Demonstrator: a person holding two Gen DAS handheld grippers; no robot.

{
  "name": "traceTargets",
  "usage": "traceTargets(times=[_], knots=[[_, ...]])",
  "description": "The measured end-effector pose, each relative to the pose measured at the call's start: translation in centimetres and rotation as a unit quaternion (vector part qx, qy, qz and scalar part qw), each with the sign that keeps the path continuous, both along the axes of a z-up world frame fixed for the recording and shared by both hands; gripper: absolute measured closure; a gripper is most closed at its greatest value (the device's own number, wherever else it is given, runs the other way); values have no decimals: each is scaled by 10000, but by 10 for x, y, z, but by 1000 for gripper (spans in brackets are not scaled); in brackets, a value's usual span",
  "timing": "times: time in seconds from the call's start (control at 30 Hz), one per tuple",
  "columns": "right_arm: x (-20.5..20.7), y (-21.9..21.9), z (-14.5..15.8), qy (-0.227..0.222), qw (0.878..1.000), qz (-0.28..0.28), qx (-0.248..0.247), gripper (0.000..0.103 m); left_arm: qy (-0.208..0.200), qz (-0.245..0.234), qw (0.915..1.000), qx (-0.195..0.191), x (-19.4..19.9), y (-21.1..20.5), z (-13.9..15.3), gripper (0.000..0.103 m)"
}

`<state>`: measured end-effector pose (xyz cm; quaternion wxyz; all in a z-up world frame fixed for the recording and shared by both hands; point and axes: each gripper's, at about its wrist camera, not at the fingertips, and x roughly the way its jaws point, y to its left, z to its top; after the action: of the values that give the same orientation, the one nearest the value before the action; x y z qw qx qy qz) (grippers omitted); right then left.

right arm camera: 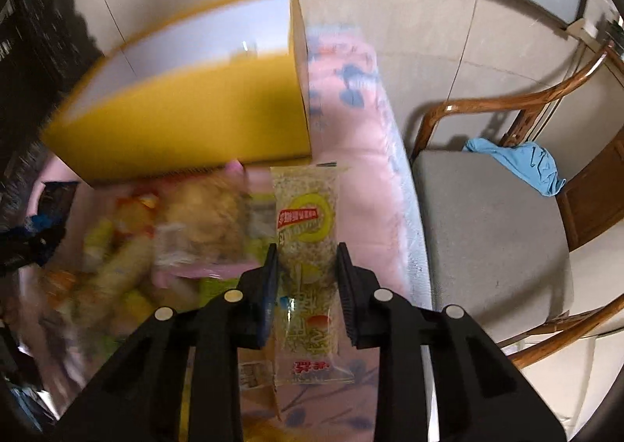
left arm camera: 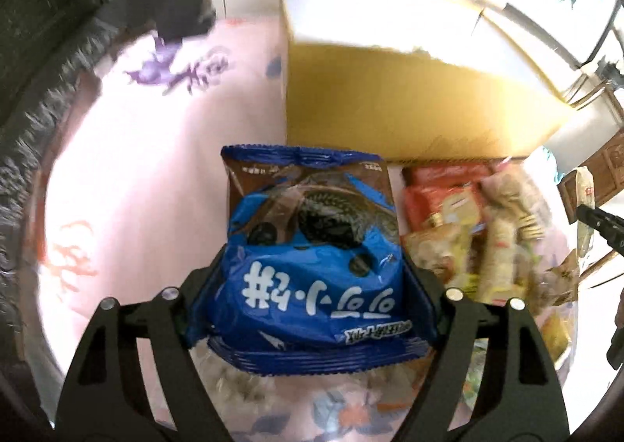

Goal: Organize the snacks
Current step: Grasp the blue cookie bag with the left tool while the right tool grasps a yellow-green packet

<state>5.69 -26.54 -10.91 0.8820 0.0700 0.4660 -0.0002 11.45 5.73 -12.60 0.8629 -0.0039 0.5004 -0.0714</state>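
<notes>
Snacks first: the blue crinkly foil cookie bag (left arm camera: 312, 266) is clamped across its width in the left gripper (left arm camera: 312, 286), and the slim clear rice-cracker bar packet (right arm camera: 306, 270) is pinched in the right gripper (right arm camera: 307, 278). Both are held over the pile of loose wrapped snacks (left arm camera: 487, 231) on the pink floral cloth (left arm camera: 156, 176). The open yellow cardboard box (left arm camera: 390, 106) stands just past the pile. I'd keep both grips firm, clear the box wall, then drop them flat inside.

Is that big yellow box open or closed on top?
Open. The yellow box has no lid across its top; in both wrist views you look straight in at its pale inner walls. No snacks show inside.
</notes>
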Motion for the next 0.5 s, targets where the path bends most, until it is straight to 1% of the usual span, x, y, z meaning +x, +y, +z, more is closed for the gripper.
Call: traceTargets(times=[0.07,0.13,0.17,0.2,0.27,0.37,0.43,0.5], knots=[[-5,3,25,-378,9991,128,164,74,-150,-44,9999,-32,-6,-3,17,23],[-2,9,48,-694,9971,197,243,74,-440,-111,9989,-65,-9,-7,39,23],[-1,11,53,-778,9964,207,277,74,-566,-115,9983,-42,-9,-12,47,23],[0,14,64,-926,9946,267,393,74,-677,-108,9976,-6,-9,-16,55,23],[9,21,83,-1157,9909,416,549,74,-921,-161,9956,-107,-3,-21,76,23],[31,34,105,-1368,9874,560,568,74,-1111,-261,9933,-161,7,-28,98,23],[52,47,120,-1499,9841,806,507,74,-1238,-322,9918,-60,24,-33,110,23],[75,55,129,-1527,9822,984,486,74,-1367,-352,9900,82,46,-37,120,23]])
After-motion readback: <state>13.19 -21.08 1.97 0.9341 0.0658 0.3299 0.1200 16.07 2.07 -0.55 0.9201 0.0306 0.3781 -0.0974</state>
